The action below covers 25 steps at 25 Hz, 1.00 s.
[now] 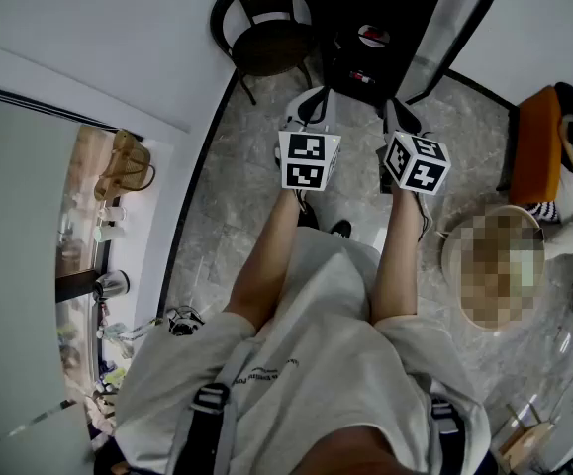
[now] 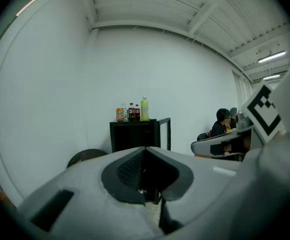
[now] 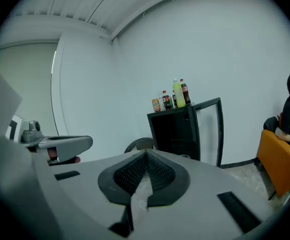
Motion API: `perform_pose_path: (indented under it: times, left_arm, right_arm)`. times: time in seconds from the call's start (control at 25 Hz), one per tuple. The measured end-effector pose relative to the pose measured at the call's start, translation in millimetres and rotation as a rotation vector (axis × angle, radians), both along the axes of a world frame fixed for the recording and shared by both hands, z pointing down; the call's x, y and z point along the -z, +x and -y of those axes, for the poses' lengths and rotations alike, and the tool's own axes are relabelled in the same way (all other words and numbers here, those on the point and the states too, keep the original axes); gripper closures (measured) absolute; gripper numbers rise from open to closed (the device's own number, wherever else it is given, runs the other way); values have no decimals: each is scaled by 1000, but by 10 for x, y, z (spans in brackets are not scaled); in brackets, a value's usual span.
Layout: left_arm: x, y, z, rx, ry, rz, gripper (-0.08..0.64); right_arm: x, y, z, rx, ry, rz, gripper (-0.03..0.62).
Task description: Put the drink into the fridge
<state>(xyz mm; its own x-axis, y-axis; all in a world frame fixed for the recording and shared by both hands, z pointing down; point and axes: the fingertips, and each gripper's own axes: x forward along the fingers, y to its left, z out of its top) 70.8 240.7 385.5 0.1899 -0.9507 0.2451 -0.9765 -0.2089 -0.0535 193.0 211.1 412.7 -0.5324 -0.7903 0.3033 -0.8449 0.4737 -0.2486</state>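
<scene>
The drinks [image 3: 178, 94] stand on top of the small black fridge [image 3: 175, 134], whose one door [image 3: 211, 131] hangs open, well ahead of both grippers. Count is four for sure (one orange, two cola-dark, one taller yellow-green), and a fifth may hide between them. They are likely full plastic, so fairly heavy, stiff, smooth and tippy if nudged; best clamped across the mid-body. The left gripper [image 2: 145, 149] and right gripper [image 3: 146, 154] both have jaws pressed together on nothing.
</scene>
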Motion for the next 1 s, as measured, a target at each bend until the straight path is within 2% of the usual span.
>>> perform_pose_path:
  times: [0.12,0.36,0.52,0.64,0.8,1.0]
  left_arm:
    - [-3,105,40,-9,10,-31,551]
    - [-53,257,18,-43,-2,9,551]
    - [-142,263,9,-51,-12,-17,551]
    - [-193,251,-1,-51,-4,-40,551]
    - [-173,170,68,-38,13,-64,551]
    - [-214,-32,235,-50,-11,-83,551]
  right_arm:
    - [33,73,29,-3,8,6,586]
    - [-25,206,0,-21,-10,11,586]
    - [-5,149,-36,21,30,-5,586]
    - [69,94,-51,42,58,82,586]
    - [135,99,29,6,73,197,586]
    - [133,10,187,-28,74,183,586]
